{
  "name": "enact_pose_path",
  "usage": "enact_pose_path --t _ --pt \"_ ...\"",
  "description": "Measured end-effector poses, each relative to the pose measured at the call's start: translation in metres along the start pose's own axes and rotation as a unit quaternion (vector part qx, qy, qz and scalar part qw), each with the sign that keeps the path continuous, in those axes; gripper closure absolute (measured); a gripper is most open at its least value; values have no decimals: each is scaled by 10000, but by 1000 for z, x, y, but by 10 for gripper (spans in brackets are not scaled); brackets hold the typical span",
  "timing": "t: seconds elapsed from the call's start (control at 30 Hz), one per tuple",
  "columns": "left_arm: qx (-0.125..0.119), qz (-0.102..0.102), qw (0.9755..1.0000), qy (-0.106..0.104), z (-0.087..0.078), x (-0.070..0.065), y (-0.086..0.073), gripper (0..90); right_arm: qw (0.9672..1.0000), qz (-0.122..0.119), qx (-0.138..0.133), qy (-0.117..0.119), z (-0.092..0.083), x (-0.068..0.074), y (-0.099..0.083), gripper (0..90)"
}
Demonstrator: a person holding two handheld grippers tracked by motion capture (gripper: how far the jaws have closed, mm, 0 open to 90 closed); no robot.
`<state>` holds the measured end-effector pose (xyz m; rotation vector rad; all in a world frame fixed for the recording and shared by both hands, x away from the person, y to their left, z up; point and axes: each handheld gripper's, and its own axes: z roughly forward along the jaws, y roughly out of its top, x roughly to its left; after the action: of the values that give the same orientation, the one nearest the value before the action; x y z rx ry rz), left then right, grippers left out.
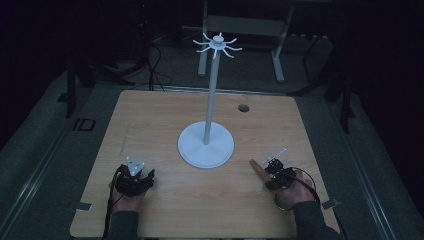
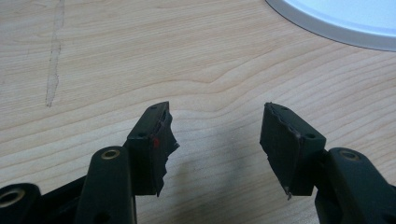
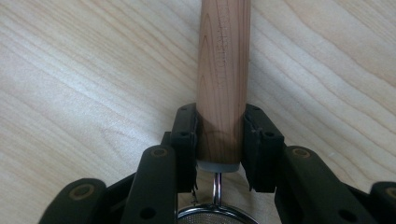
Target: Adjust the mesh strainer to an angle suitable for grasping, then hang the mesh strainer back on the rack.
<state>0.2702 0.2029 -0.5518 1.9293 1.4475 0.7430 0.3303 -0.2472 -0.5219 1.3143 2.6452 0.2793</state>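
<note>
Dark rm, pale wood table (image 1: pixel 165 210) w/ white stand (image 1: pixel 206 145) mid-top.

high view looks down on the wooden table (image 1: pixel 165 200); both tool cameras skim that tabletop closely.

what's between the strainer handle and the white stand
Nothing visible. The right gripper is shut on the handle, and bare table lies between it and the stand.
</note>
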Motion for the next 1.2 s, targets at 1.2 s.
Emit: enact_pose_path --t 1.2 --pt "-156 -22 9998 96 -3 1 1 444 9767 250 -2112 -282 -25 0 15 691"
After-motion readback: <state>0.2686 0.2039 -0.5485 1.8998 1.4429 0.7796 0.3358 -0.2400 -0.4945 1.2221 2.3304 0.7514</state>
